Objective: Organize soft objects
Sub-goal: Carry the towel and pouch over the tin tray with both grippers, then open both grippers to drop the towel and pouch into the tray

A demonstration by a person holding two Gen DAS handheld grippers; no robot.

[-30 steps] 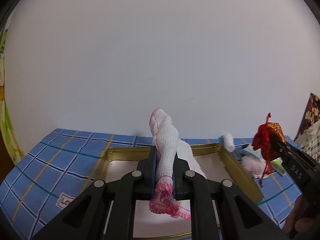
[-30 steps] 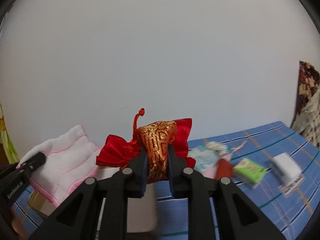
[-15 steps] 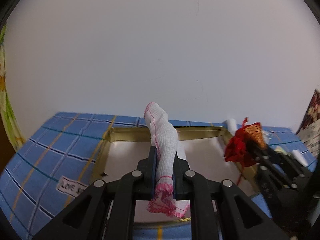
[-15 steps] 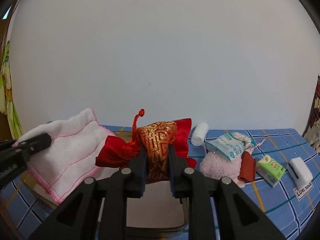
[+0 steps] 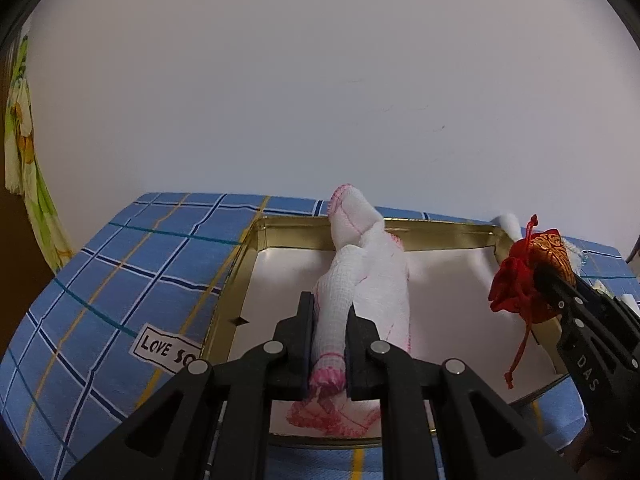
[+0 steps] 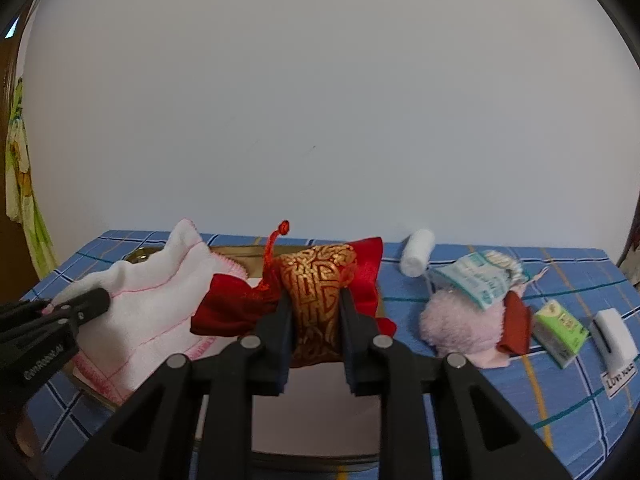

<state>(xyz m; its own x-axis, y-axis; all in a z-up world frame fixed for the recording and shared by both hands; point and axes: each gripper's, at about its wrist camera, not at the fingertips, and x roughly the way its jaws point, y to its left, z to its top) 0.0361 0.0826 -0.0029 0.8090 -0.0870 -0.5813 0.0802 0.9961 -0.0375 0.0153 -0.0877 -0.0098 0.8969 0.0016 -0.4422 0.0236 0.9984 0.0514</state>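
While both soft things hang over the gold-rimmed tray, we should finish the placing gently rather than drop from height. Our left hand-held gripper is pressed tight on the white cloth with pink stitching, whose free end already drapes down onto the tray's white floor. Our right hand-held gripper has the red and gold pouch between its fingers; its jaws are opening, though the pads still appear to touch the brocade. We judge the pouch sits low over the tray's right part, so we keep that hand steady until the pouch rests flat, minding its dangling red cord at the rim. Then we lower the cloth beside it, not on top, and let go once it lies slack. The pink fluffy item and the white roll wait on the checked tabletop.
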